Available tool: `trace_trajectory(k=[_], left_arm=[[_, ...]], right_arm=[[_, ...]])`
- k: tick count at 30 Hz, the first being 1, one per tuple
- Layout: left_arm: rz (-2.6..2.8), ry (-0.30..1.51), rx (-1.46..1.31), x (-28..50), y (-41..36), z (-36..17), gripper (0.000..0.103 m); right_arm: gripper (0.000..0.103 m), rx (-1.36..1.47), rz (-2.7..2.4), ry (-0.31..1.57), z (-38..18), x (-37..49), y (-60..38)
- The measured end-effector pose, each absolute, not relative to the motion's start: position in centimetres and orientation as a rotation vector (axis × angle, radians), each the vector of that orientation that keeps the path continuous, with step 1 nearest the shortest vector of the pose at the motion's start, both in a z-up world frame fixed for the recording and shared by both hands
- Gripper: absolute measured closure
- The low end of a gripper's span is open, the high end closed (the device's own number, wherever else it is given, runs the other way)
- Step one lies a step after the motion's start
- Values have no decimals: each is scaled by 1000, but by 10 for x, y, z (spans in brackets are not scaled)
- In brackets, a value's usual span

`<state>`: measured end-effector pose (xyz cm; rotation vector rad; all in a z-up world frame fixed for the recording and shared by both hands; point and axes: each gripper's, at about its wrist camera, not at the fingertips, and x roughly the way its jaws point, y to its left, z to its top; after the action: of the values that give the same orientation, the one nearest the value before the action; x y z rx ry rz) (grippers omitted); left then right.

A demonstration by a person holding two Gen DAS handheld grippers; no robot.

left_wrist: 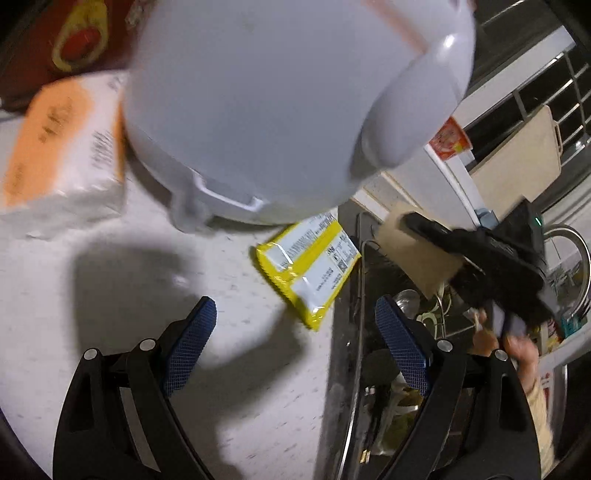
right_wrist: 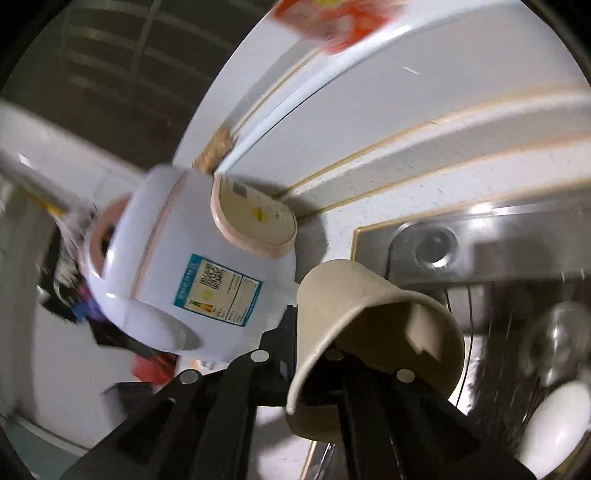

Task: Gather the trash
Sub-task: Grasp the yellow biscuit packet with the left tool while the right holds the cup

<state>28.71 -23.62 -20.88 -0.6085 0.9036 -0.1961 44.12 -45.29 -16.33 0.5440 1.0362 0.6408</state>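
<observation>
The right claw (right_wrist: 332, 332) is pressed together on the wall of a brown paper cup (right_wrist: 369, 317), pinching it flat on one side; the cup hangs tilted, its open mouth turned toward the camera, with a torn notch in its rim. In the left wrist view the same claw (left_wrist: 413, 225) shows on the right, holding the cup (left_wrist: 417, 254) above the sink (left_wrist: 347, 332), with the person's hand (left_wrist: 517, 354) gripping the tool behind it.

The left claw (left_wrist: 295, 347) is spread wide with nothing between its blue pads (left_wrist: 192, 347). One finger hangs over the pale speckled counter (left_wrist: 110, 295), the other over the near edge of the sink.

Just beyond the left claw a yellow and white snack wrapper (left_wrist: 310, 266) lies flat on the counter, one end reaching the sink's rim, the far end tucked under the base of a white rice cooker (left_wrist: 258, 110). The cooker stands at the far side of the counter, close to the camera and blurred. To its left sits a white and orange pack (left_wrist: 62, 147), also blurred.

In the right wrist view the rice cooker (right_wrist: 177, 273) appears to the left of the cup, with a blue label on its side and a pink-rimmed lid. To the right lies the steel sink (right_wrist: 461, 236), holding dishes too blurred to tell apart. A red and white packet (right_wrist: 332, 26) sits at the far end by the wall.
</observation>
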Motion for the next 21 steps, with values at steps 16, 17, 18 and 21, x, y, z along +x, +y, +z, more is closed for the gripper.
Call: trace_trajectory(k=[16, 17, 18, 21], left_arm=[[-103, 930, -607, 268, -175, -207, 17], [-109, 941, -595, 270, -175, -207, 17], [-116, 955, -572, 270, -174, -208, 17], [-129, 996, -526, 272, -180, -212, 17]], right_arm=[[97, 142, 713, 1181, -187, 414, -391], [97, 132, 730, 1186, -187, 406, -386], [97, 134, 748, 1194, -187, 400, -383], [98, 125, 818, 1223, -189, 376, -371]])
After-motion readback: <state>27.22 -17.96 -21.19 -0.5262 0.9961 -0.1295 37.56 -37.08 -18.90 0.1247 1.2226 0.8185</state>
